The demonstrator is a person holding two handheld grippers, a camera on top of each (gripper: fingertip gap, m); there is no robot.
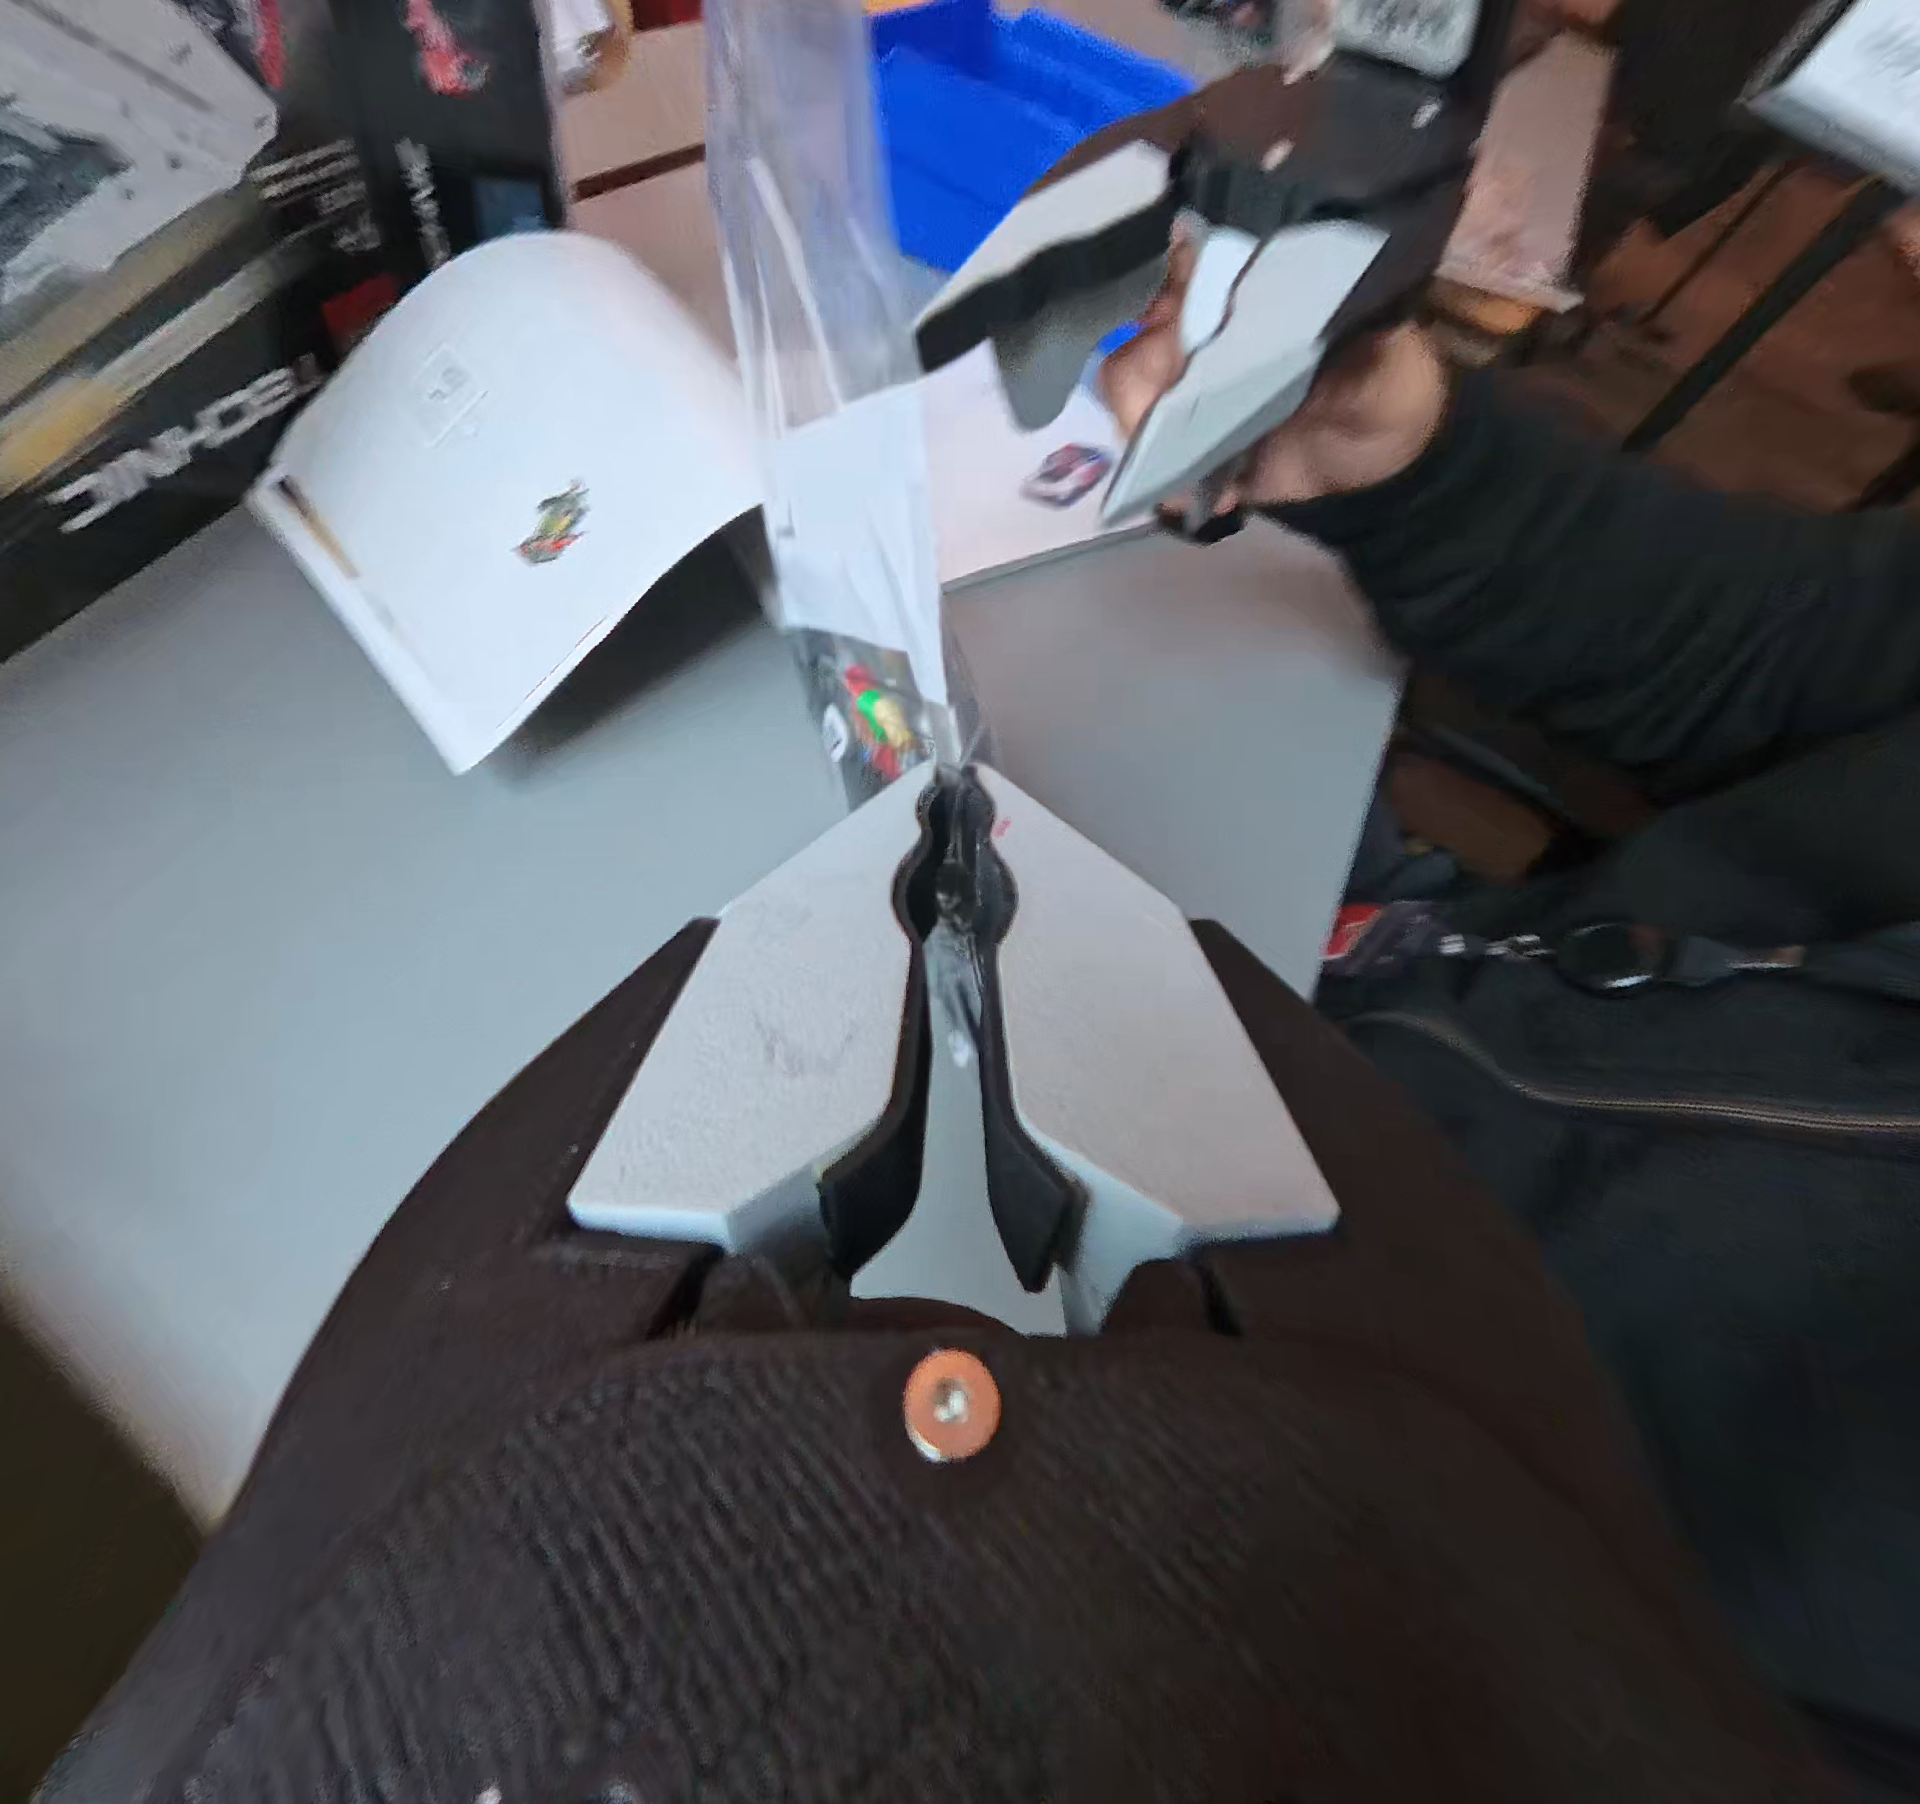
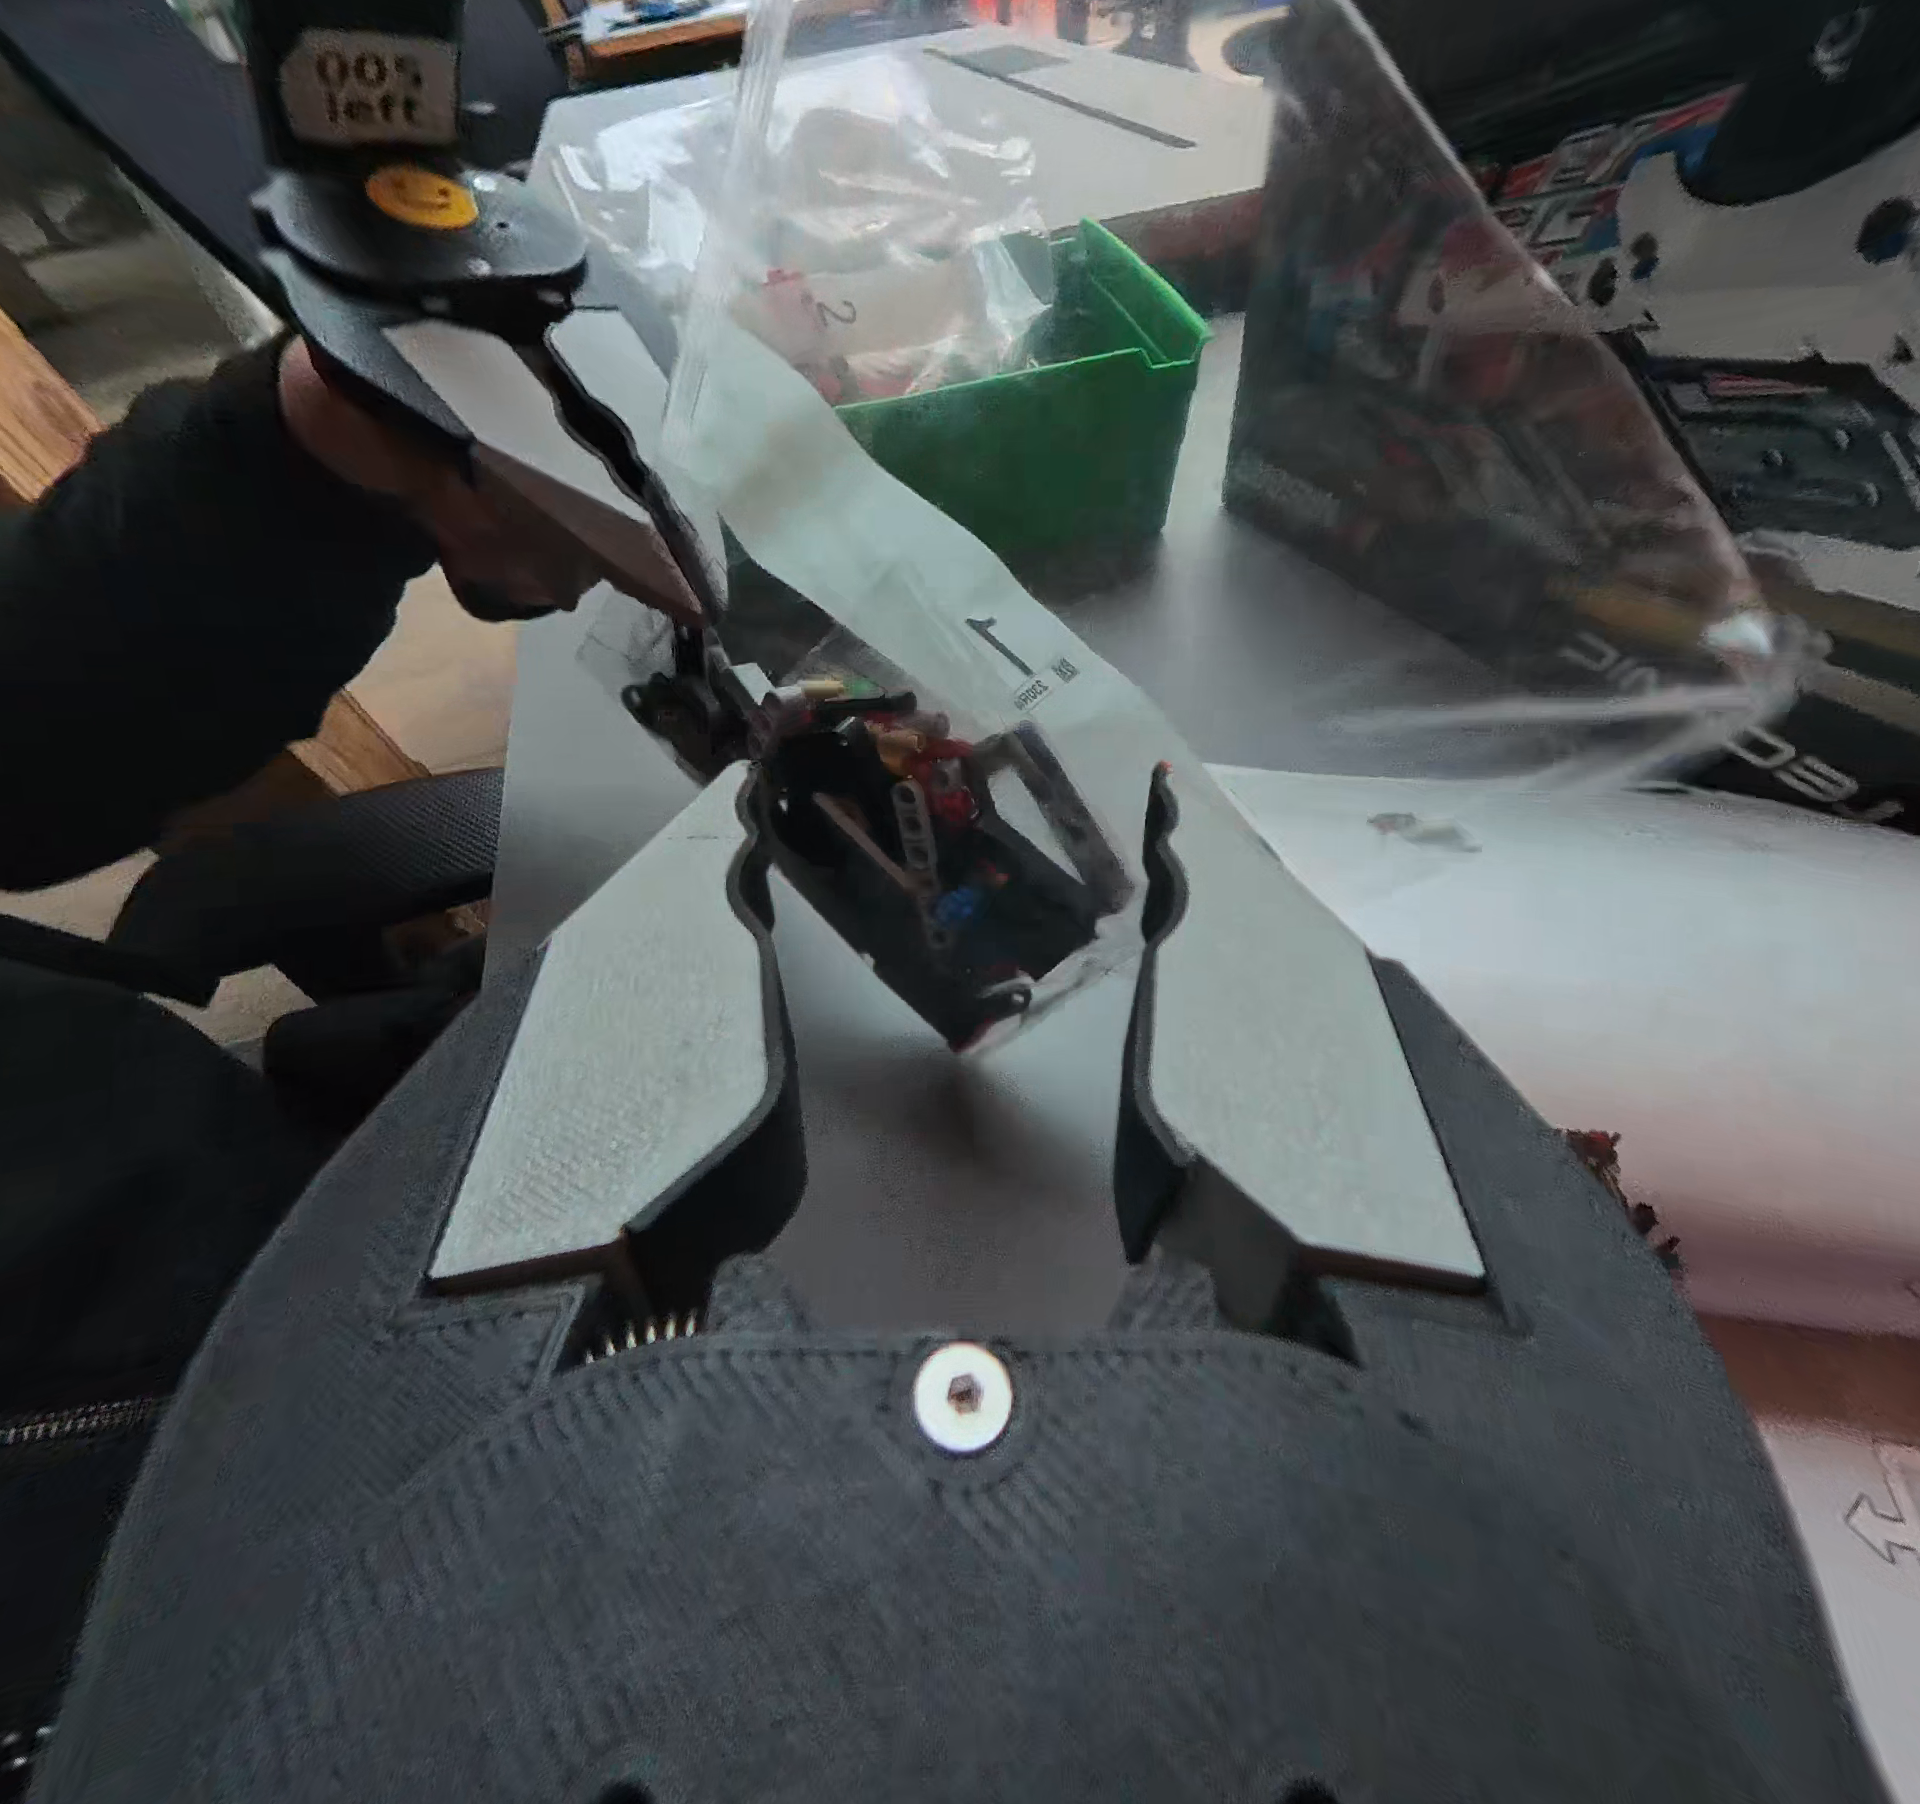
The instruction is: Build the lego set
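Note:
My left gripper (image 1: 951, 783) is shut on a corner of a clear plastic bag (image 1: 810, 320) and holds it above the grey table (image 1: 260, 923). Small red, black and yellow lego pieces (image 1: 878, 715) sit in the bag just past the tips. In the right wrist view the bag (image 2: 894, 570) hangs from the left gripper (image 2: 715, 642), and its pieces (image 2: 935, 850) show in front of my open right gripper (image 2: 954, 786), which does not hold them. The right gripper (image 1: 1023, 424) also shows open in the left wrist view, just right of the bag.
An open white instruction booklet (image 1: 499, 466) lies on the table behind the bag and also shows in the right wrist view (image 2: 1558, 975). A dark lego box (image 1: 156, 300) stands at the left. A blue bin (image 1: 987, 123) is at the back. A green bin (image 2: 1039, 445) holds another bag.

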